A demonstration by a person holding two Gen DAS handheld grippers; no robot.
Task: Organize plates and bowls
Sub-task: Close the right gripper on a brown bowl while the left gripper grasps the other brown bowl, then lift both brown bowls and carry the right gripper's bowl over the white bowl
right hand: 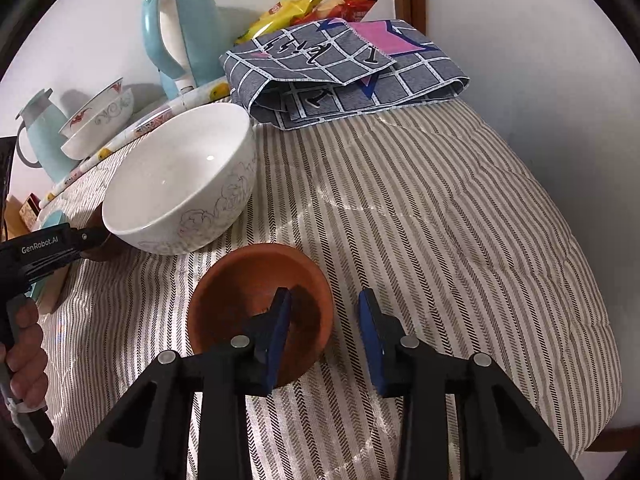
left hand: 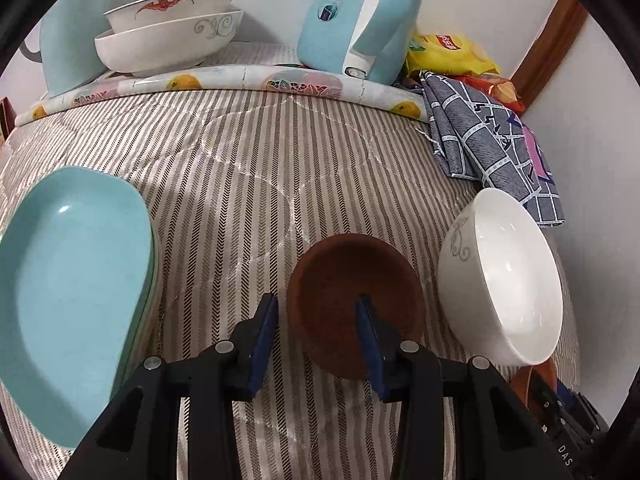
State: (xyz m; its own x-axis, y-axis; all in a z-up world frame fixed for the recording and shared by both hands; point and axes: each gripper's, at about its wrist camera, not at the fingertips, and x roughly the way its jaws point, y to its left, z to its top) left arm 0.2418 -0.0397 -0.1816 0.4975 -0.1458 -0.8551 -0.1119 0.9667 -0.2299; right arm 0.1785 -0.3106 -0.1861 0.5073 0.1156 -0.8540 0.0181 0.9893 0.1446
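Observation:
A small brown bowl (left hand: 344,276) sits on the striped cloth beside a white bowl (left hand: 500,276). My left gripper (left hand: 316,320) is open and straddles the brown bowl's left rim, one finger outside and one inside, with a gap showing. A second brown bowl (right hand: 256,280) lies in front of the white bowl (right hand: 180,184). My right gripper (right hand: 325,316) is open astride its right rim, the left finger inside and the right finger clear of the wall. Teal plates (left hand: 76,296) are stacked at the left.
Two patterned white bowls (left hand: 172,28) are stacked at the back beside a teal kettle (left hand: 352,20) and a teal jug (right hand: 40,136). A folded checked cloth (right hand: 344,72) and snack bags (right hand: 304,8) fill the back right. A hand holds the left gripper's body (right hand: 40,248).

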